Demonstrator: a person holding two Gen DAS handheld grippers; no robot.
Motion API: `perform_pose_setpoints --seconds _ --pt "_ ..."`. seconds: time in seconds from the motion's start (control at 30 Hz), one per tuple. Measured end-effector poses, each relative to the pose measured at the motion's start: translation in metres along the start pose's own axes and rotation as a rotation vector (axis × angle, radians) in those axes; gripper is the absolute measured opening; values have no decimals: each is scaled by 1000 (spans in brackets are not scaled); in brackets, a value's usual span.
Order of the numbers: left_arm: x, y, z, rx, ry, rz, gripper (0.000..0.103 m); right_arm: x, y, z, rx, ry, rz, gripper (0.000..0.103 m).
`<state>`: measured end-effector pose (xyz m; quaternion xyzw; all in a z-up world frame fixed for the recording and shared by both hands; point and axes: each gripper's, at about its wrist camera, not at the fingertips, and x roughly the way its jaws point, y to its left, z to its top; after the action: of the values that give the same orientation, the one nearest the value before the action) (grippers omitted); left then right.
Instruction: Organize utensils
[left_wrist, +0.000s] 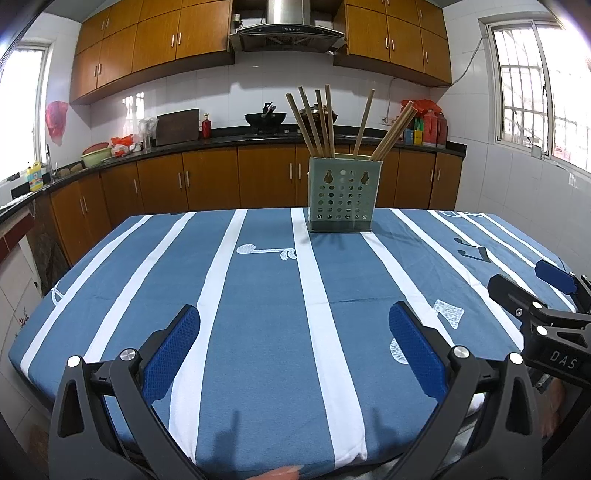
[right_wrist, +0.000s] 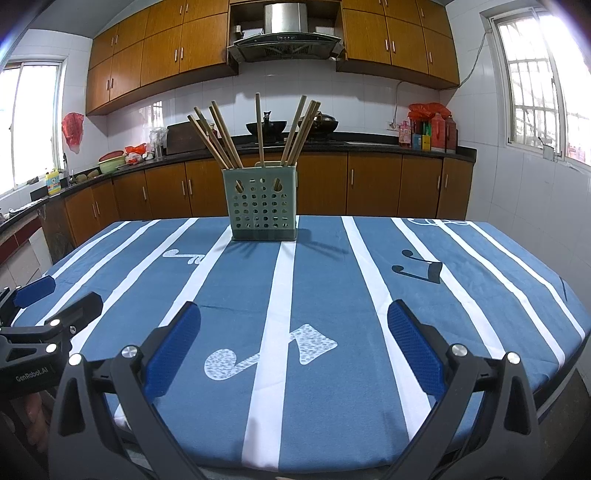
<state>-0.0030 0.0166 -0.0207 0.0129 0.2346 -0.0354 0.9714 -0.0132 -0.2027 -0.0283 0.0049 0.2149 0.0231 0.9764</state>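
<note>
Blue-padded fingers of the left gripper (left_wrist: 294, 349) sit nearest the lens in the left wrist view, spread wide apart w/ nothing between them, hovering over the near edge of the table. Same story in the right wrist view: right gripper (right_wrist: 294, 349) has its jaws wide apart, nothing held, above the near part of the tablecloth (right_wrist: 332, 295), which is blue w/ white stripes & music-note prints. Each gripper also shows at the edge of the other's view, just beside its neighbour. A fingertip (left_wrist: 282, 472) peeks in at the bottom edge of the left wrist view. Toward the far side of the table, approx centre, stands the utensil holder (left_wrist: 340, 195), a pale green perforated caddy w/ a darker base, upright on the cloth, well apart from both grippers. Chopsticks (left_wrist: 330, 120), wooden, stand in it fanned out, some leaning left, some right, one nearly vertical in the right wrist view; exact count hard to tell. No loose utensils lie on the visible cloth. Behind the table: counter w/ a wok (left_wrist: 265, 120) on the stove, range hood (left_wrist: 287, 31) overhead, wooden cabinets (left_wrist: 207, 181) above & below, windows (left_wrist: 524, 88) on both sides.
</note>
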Motion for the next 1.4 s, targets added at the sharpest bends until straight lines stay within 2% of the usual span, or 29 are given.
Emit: perform_pose_setpoints --seconds 1.4 --pt "6 -1 -2 -3 10 -3 101 -1 0 2 1 2 0 99"
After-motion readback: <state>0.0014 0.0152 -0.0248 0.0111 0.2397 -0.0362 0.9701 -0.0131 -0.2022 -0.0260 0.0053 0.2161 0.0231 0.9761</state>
